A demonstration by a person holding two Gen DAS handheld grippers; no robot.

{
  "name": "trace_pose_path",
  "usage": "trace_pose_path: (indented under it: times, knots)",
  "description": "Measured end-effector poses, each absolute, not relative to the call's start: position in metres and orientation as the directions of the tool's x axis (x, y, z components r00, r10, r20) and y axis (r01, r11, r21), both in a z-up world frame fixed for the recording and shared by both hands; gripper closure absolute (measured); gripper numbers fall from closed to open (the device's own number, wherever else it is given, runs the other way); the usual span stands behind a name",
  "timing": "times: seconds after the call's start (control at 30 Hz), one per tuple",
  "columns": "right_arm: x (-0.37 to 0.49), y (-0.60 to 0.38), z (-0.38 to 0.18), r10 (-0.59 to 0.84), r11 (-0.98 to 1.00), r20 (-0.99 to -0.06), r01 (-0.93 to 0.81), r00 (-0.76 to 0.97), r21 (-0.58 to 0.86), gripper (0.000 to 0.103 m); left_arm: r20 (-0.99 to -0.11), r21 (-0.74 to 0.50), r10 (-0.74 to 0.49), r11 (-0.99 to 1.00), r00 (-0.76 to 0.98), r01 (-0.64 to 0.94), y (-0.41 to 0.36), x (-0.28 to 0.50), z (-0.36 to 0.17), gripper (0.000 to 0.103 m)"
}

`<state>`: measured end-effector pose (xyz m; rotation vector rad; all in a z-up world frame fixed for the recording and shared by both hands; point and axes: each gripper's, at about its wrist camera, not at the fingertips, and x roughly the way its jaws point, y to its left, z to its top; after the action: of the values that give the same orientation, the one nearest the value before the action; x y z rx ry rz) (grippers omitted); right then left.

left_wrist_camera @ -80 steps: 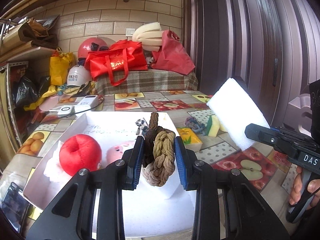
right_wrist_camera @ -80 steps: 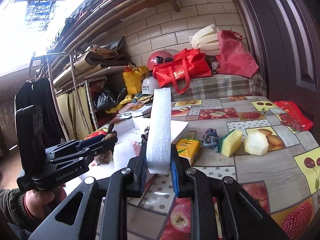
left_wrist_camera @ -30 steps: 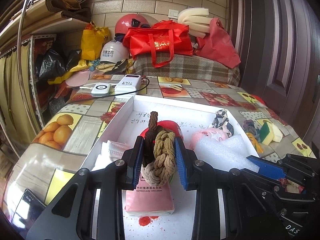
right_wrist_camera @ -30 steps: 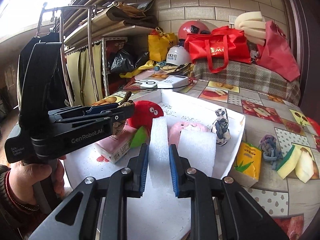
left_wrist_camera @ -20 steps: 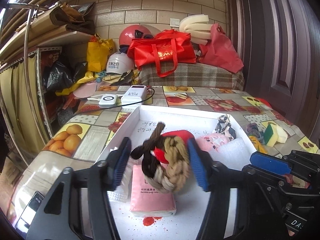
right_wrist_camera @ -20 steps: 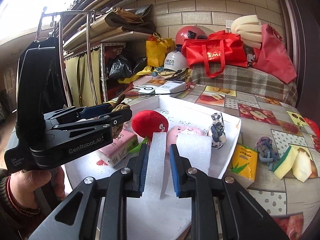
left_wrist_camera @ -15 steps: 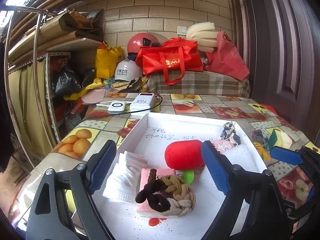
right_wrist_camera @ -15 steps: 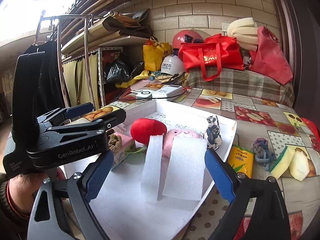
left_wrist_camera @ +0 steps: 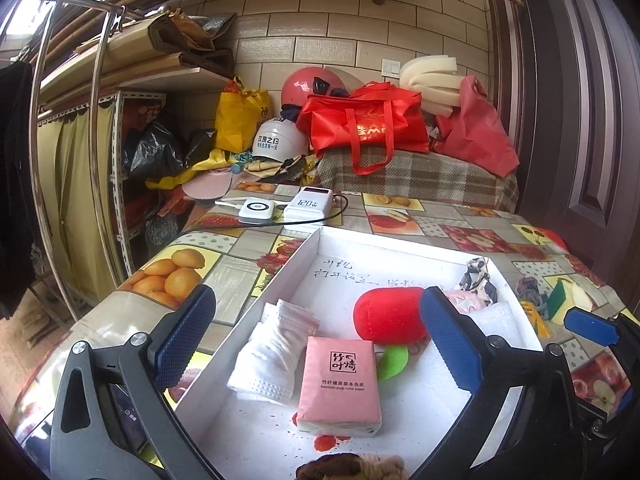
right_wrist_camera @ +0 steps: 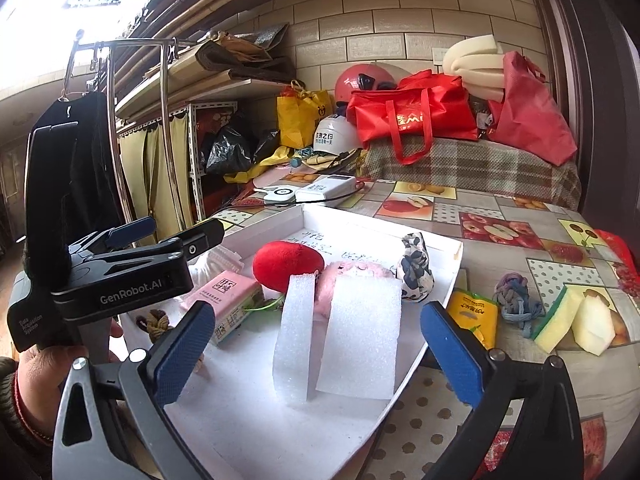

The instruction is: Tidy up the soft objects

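Observation:
A white tray (left_wrist_camera: 308,248) (right_wrist_camera: 448,280) holds a red plush (left_wrist_camera: 388,316) (right_wrist_camera: 286,262), a pink tissue pack (left_wrist_camera: 340,384) (right_wrist_camera: 224,294), a folded white cloth (left_wrist_camera: 268,356), a pink plush (right_wrist_camera: 352,270), a patterned fabric piece (right_wrist_camera: 416,268) and a white foam piece (right_wrist_camera: 340,332). A braided brown rope knot (left_wrist_camera: 352,470) (right_wrist_camera: 156,322) lies in the tray's near end. My left gripper (left_wrist_camera: 316,344) is open and empty above the tray. My right gripper (right_wrist_camera: 316,348) is open and empty, just behind the foam.
On the fruit-print tablecloth right of the tray lie a yellow packet (right_wrist_camera: 472,312), a blue-grey rope knot (right_wrist_camera: 514,298) and a yellow-green sponge with a white sponge (right_wrist_camera: 576,320). Power banks (left_wrist_camera: 280,208) with a cable sit behind the tray. Bags and helmets crowd the back.
Both grippers opened. The left let the rope knot fall into the tray's near end; the right released the foam in the tray. Both drew back a little.

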<state>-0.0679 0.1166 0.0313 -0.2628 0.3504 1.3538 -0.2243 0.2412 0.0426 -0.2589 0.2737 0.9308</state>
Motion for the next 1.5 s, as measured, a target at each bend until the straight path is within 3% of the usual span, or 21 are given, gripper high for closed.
trace_pose_path:
  times: [0.8, 1.0, 1.23, 1.3, 1.5]
  knots:
    - [-0.057, 0.111, 0.028, 0.891, 0.222, -0.419, -0.973, 0.176, 0.062, 0.0, -0.319, -0.048, 0.762, 0.582, 0.564, -0.812, 0.219, -0.22, 0.045, 0.0]
    - [-0.021, 0.09, 0.028, 0.859, 0.342, -0.431, -0.936, 0.277, 0.082, 0.0, -0.318, -0.042, 0.736, 0.62, 0.598, -0.784, 0.203, -0.218, 0.046, 0.0]
    - [0.09, 0.049, 0.011, 0.716, 0.576, -0.592, -0.792, 0.369, 0.202, 0.0, -0.327, -0.035, 0.688, 0.677, 0.648, -0.735, 0.191, -0.209, 0.046, 0.0]
    - [0.104, 0.042, 0.012, 0.715, 0.586, -0.589, -0.782, 0.377, 0.211, 0.001, -0.332, -0.036, 0.673, 0.691, 0.661, -0.722, 0.188, -0.207, 0.046, 0.0]
    - [0.082, 0.073, 0.039, 0.717, 0.576, -0.453, -0.816, 0.53, -0.042, 0.0, -0.337, -0.018, 0.661, 0.708, 0.671, -0.706, 0.183, -0.202, 0.046, 0.0]
